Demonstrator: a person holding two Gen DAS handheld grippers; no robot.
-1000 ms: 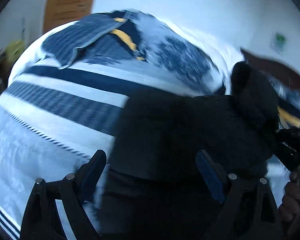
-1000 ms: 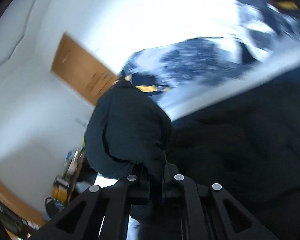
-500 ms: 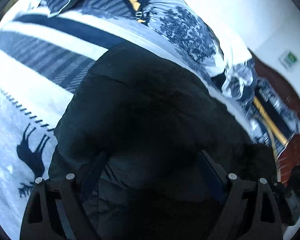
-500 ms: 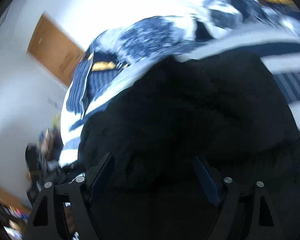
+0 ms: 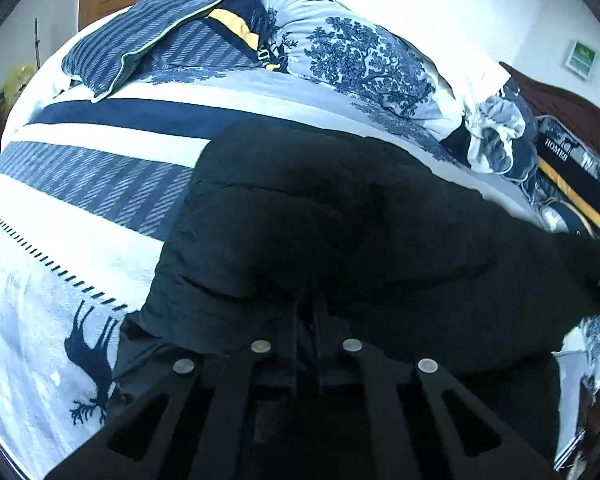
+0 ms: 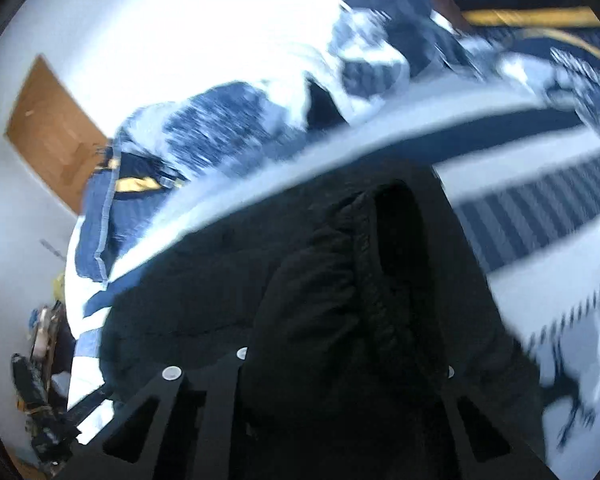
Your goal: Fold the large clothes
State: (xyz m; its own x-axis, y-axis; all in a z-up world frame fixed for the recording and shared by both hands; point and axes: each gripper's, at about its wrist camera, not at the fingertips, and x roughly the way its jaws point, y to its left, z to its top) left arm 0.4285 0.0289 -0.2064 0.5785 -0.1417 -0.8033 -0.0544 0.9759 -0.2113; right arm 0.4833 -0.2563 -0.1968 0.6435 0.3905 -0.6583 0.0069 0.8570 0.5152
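Black padded jacket (image 5: 340,216) lies bunched on striped blanket (image 5: 100,184).

Left gripper (image 5: 308,316) just clamped closed; right gripper (image 6: 340,360) closing, fingers hidden.

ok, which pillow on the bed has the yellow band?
The dark navy pillow tucked behind the striped pillow; the tree-print pillow has no yellow.

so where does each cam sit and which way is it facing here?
Left wrist: on the left gripper, angled down at the black jacket on the bed; its fingers, closed together, show.
Right wrist: on the right gripper, angled down over the jacket; blurred, its linkage half buried in fabric.
Both share jacket, striped pillow, wooden door.
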